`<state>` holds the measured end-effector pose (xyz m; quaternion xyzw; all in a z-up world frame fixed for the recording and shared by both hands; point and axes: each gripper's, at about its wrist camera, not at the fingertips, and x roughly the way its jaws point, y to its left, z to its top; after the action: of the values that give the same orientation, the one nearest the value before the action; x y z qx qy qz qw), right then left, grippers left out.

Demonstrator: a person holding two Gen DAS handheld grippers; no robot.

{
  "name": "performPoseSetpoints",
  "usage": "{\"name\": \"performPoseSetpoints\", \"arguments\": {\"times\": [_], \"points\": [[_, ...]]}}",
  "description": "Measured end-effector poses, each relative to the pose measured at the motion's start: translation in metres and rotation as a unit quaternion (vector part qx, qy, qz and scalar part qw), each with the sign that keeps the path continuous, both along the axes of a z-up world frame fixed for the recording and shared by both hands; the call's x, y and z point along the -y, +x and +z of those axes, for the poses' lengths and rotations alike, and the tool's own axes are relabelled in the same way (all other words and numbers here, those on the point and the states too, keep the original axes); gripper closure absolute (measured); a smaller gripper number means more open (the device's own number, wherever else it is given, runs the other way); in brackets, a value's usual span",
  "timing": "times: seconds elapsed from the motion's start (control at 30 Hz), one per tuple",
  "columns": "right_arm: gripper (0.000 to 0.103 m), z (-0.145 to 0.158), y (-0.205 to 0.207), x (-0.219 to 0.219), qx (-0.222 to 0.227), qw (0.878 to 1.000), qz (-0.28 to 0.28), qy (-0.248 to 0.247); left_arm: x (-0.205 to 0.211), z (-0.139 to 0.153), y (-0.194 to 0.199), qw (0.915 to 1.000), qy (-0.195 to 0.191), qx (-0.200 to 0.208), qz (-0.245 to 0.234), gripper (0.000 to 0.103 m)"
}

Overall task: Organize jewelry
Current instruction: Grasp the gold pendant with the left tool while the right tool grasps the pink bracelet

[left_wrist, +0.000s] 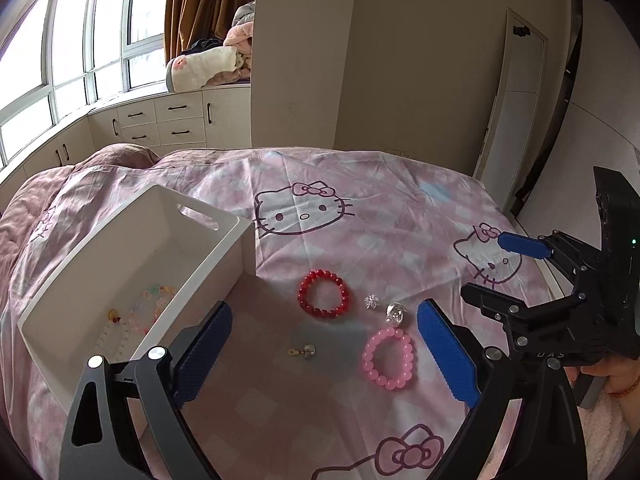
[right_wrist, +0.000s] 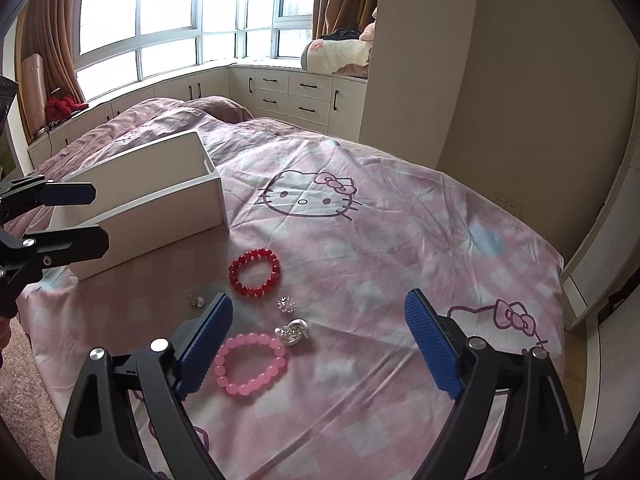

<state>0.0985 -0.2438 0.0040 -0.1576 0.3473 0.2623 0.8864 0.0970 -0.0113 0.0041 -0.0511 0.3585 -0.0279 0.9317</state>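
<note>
On the pink bedspread lie a red bead bracelet [left_wrist: 323, 293] [right_wrist: 254, 272], a pink bead bracelet [left_wrist: 388, 358] [right_wrist: 250, 363], a sparkly brooch [left_wrist: 372, 301] [right_wrist: 286, 304], a silver ornament [left_wrist: 395, 313] [right_wrist: 293, 332] and a small gold-clasp charm [left_wrist: 303, 351] [right_wrist: 197, 301]. A white box [left_wrist: 236, 240] [right_wrist: 160, 208] at the left holds pale bead bracelets [left_wrist: 150, 308]. My left gripper [left_wrist: 324, 352] is open and empty above the jewelry; it also shows in the right wrist view [right_wrist: 94, 218]. My right gripper [right_wrist: 320, 344] is open and empty over the pink bracelet, and shows in the left wrist view [left_wrist: 482, 268].
The bed fills the foreground, with a rumpled duvet [right_wrist: 168, 116] behind the box. White drawers [right_wrist: 296, 96] and a window seat with rolled blankets [left_wrist: 204, 66] run along the far wall. A wall corner [left_wrist: 300, 80] and a door frame [left_wrist: 516, 120] stand at the right.
</note>
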Motion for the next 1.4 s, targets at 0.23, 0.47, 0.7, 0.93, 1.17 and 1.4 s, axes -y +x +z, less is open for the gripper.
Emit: {"name": "performPoseSetpoints", "arguments": {"times": [0.23,0.47,0.7,0.93,1.17,1.4], "points": [[0.031,-0.041,0.013,-0.003,-0.040,0.999,-0.022,-0.014,-0.014,-0.050,0.012,0.9967,-0.068,-0.042,-0.016,0.008],[0.037,-0.077,0.028,-0.006,-0.093,0.995,-0.030,-0.032,-0.010,-0.089,0.024,0.9976,0.018,-0.067,0.002,0.008],[0.038,-0.107,0.027,-0.024,-0.107,0.990,-0.018,-0.091,-0.007,-0.115,0.040,0.9954,0.053,-0.080,-0.004,0.008],[0.038,-0.116,0.031,-0.027,-0.122,0.989,-0.014,-0.082,-0.006,-0.135,0.048,0.9936,0.050,-0.099,-0.020,0.009],[0.039,-0.124,0.030,-0.030,-0.125,0.988,-0.001,-0.093,-0.008,-0.150,0.052,0.9929,0.057,-0.101,-0.024,0.027],[0.069,-0.125,0.023,-0.032,-0.139,0.986,0.024,-0.086,-0.010,-0.150,0.047,0.9940,0.056,-0.089,-0.028,0.052]]}}
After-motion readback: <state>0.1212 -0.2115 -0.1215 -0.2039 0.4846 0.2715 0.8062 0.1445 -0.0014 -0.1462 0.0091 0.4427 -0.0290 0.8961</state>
